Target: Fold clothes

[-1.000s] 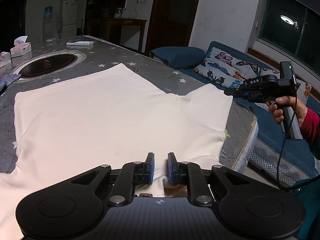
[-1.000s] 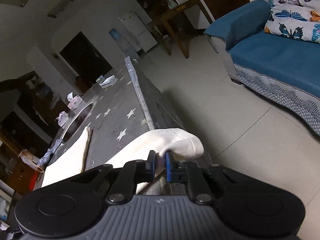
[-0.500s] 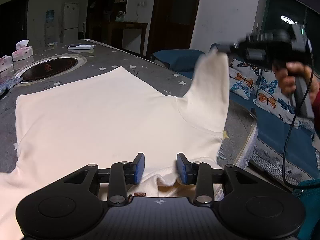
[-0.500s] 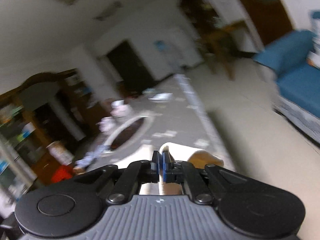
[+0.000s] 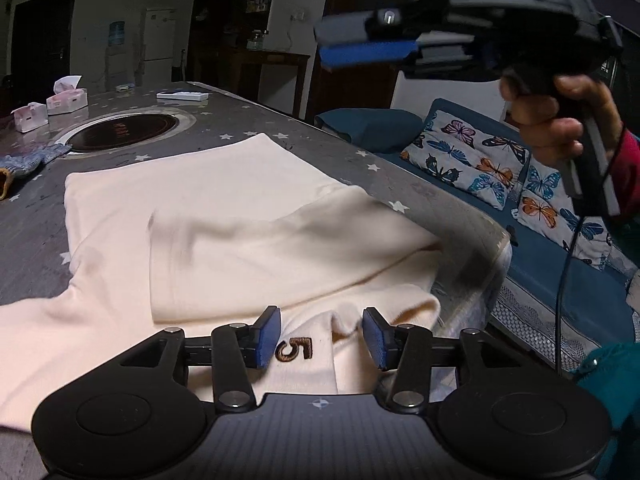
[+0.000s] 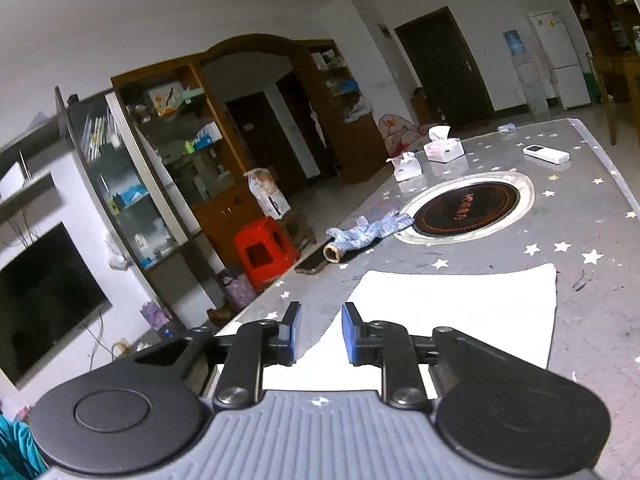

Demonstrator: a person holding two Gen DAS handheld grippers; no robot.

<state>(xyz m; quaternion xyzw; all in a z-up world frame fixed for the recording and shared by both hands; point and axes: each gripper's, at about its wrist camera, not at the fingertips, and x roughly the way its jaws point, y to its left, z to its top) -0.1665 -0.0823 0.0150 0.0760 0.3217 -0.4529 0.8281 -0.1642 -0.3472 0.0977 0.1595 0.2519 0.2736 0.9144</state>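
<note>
A cream T-shirt (image 5: 192,216) lies spread on the grey starred table (image 5: 328,148), its right sleeve (image 5: 280,248) folded over onto the body. My left gripper (image 5: 322,338) is open at the collar, its pads on either side of a fabric ridge and a brown "5" label (image 5: 296,349). In the left wrist view my right gripper (image 5: 360,36) hangs in the air above the shirt, held by a hand (image 5: 560,120). In its own view the right gripper (image 6: 318,334) is open with nothing between its fingers, above the shirt's hem (image 6: 460,308).
An inset round black hob (image 5: 122,134), tissue packs (image 5: 66,98), a white remote (image 5: 182,96) and a blue-grey glove (image 6: 368,232) lie on the table's far part. A blue sofa with butterfly cushions (image 5: 480,160) stands off the right edge; a red stool (image 6: 264,252) off the left.
The right gripper lifted the right sleeve, swung it over the shirt's body and let it go. The left gripper opened from its hold at the collar.
</note>
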